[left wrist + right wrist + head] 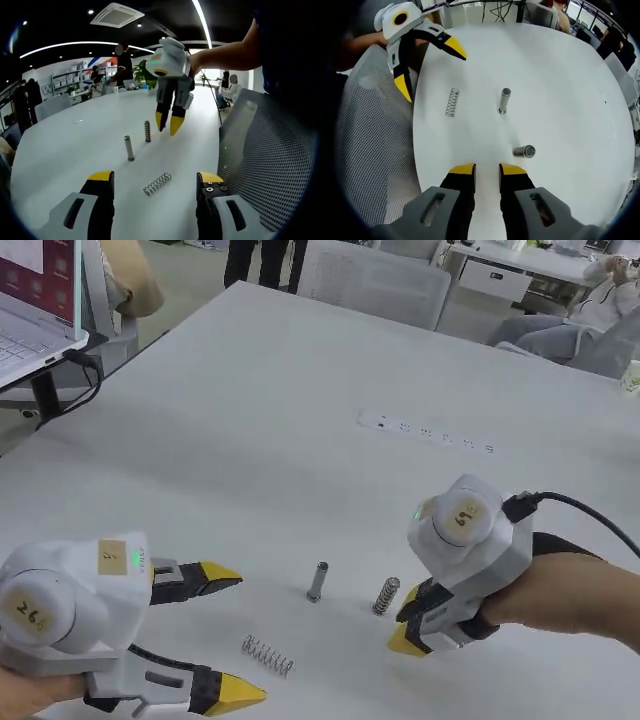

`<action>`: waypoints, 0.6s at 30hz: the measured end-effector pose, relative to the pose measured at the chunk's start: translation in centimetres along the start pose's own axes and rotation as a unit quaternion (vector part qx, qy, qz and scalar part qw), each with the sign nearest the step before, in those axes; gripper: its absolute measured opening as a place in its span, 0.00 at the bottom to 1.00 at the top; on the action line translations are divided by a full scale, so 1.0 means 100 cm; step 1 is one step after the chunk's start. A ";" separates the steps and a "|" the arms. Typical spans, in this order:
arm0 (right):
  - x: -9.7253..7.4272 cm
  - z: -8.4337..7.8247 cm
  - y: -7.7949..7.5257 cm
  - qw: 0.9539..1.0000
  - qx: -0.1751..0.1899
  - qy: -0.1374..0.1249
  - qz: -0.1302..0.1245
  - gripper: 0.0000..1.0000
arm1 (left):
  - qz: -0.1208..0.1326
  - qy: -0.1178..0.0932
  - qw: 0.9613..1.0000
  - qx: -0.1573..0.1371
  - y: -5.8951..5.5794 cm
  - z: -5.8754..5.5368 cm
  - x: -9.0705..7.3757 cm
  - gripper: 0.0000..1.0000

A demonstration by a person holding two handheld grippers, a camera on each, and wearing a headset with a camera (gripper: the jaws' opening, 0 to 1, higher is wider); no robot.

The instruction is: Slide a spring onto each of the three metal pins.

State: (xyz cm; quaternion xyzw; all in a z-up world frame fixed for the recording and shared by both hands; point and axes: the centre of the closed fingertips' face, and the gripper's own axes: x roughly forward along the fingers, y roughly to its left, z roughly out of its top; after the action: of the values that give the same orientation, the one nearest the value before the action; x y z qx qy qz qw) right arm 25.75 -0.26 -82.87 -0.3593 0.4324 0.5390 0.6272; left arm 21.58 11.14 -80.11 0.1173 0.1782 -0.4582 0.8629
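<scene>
Two metal pins stand on the white table (250, 420). The bare pin (317, 581) (129, 148) (504, 100) is upright; the other pin (386, 596) (147, 131) (524, 151) wears a spring. A loose spring (267, 655) (157, 183) (452, 102) lies flat in front of my left gripper (228, 637) (155, 176) (429, 67), whose jaws stand wide open around nothing. My right gripper (412, 632) (167, 123) (487, 170) hovers just beside the sprung pin, jaws a narrow gap apart and empty.
A white power strip (425, 430) lies farther back on the table. A laptop (30, 300) sits at the far left, office chairs (375, 280) beyond the far edge. A mesh chair (265, 150) stands at the near table edge.
</scene>
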 end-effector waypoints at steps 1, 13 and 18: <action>0.001 0.003 0.005 1.000 -0.001 -0.002 0.003 0.16 | 0.000 0.000 1.000 0.000 0.000 0.000 0.000 0.62; 0.015 0.036 0.040 0.999 -0.040 -0.016 0.027 0.17 | 0.003 0.005 1.000 0.006 -0.002 -0.001 -0.003 0.62; 0.023 0.050 0.049 0.998 -0.053 -0.020 0.035 0.17 | 0.004 0.004 1.000 0.005 -0.002 0.000 -0.005 0.62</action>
State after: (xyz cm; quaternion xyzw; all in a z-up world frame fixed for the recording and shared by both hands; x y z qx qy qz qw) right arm 21.83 5.97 -83.12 -0.3656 0.4036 0.5897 0.5963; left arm 21.13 11.43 -79.93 0.1241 0.1785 -0.4549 0.8636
